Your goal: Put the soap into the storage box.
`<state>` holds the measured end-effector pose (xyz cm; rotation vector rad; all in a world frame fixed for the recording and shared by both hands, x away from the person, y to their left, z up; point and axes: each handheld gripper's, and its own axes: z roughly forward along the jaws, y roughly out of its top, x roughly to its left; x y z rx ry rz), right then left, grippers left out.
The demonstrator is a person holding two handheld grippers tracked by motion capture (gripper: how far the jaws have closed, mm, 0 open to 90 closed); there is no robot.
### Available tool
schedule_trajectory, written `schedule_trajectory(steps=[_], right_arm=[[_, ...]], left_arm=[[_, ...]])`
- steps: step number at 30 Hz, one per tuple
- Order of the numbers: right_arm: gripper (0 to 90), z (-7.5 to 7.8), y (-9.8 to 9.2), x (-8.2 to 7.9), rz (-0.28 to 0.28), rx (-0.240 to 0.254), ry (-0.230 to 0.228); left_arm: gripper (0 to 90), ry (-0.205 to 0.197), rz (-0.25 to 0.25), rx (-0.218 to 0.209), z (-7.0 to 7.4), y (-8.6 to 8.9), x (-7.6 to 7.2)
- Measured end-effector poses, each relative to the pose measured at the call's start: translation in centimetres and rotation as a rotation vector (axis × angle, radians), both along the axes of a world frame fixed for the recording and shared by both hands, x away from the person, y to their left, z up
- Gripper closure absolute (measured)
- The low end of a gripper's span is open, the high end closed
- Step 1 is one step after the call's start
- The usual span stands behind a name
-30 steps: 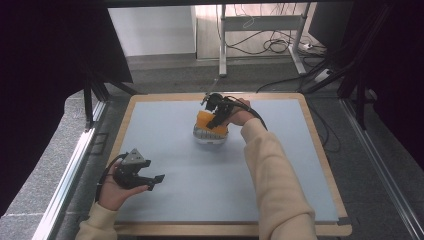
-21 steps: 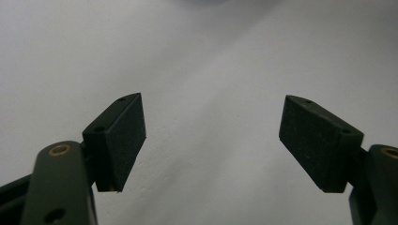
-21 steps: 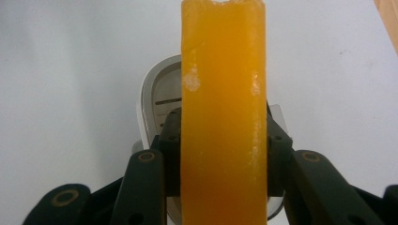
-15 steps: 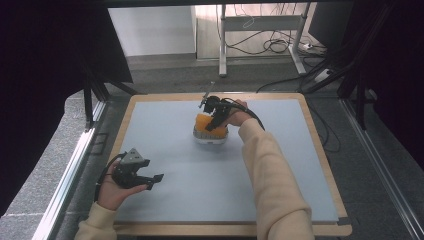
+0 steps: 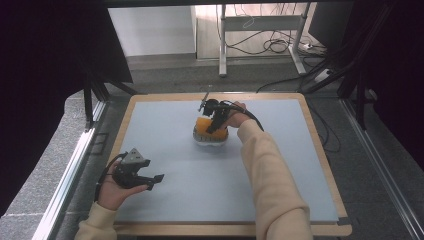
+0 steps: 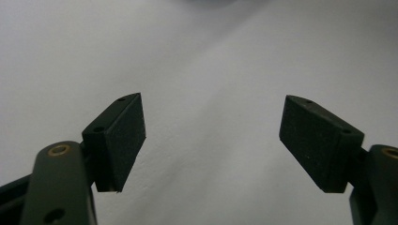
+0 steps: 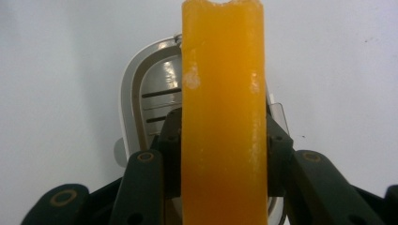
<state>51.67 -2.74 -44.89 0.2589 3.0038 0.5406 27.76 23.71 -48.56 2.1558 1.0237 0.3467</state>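
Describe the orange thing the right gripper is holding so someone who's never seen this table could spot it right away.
Start at the pale blue mat on the wood-edged table and go to its far middle, where the right gripper reaches down. Clamped there is an orange sponge-like block, over a white slotted holder. It is the one bright orange thing on the mat.

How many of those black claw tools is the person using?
2. The left gripper lies low in a hand near the mat's front left, jaws open; the right gripper sits mid-table, shut on an orange slab over a white container.
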Motion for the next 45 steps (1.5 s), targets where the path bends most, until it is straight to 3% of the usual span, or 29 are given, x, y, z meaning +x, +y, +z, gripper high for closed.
schedule_trajectory(steps=[4, 16, 21, 34, 42, 45], right_arm=[[56.5, 0.6, -0.3, 0.0, -0.021, 0.061, -0.002], [41.7, 2.1, -1.2, -0.3, -0.116, 0.107, -0.103], [38.7, 2.6, -1.7, -0.4, -0.151, 0.121, -0.120], [31.5, 3.2, -3.4, -1.8, -0.194, 0.176, -0.106], [27.3, 3.4, -5.9, -3.6, -0.256, 0.228, -0.110], [26.9, 3.5, -7.6, -4.8, -0.311, 0.257, -0.108]], left_arm=[[22.7, 0.005, -0.006, 0.004, -0.1, -0.1, 0.0], [22.6, 0.009, -0.010, 0.006, -0.2, -0.3, 0.0], [22.5, 0.014, -0.016, 0.011, -0.3, -0.6, 0.0], [22.3, 0.022, -0.028, 0.020, -0.5, -0.9, 0.0], [22.2, 0.022, -0.026, 0.020, -0.5, -0.9, 0.0], [22.2, 0.023, -0.022, 0.021, -0.5, -0.8, 0.0]])
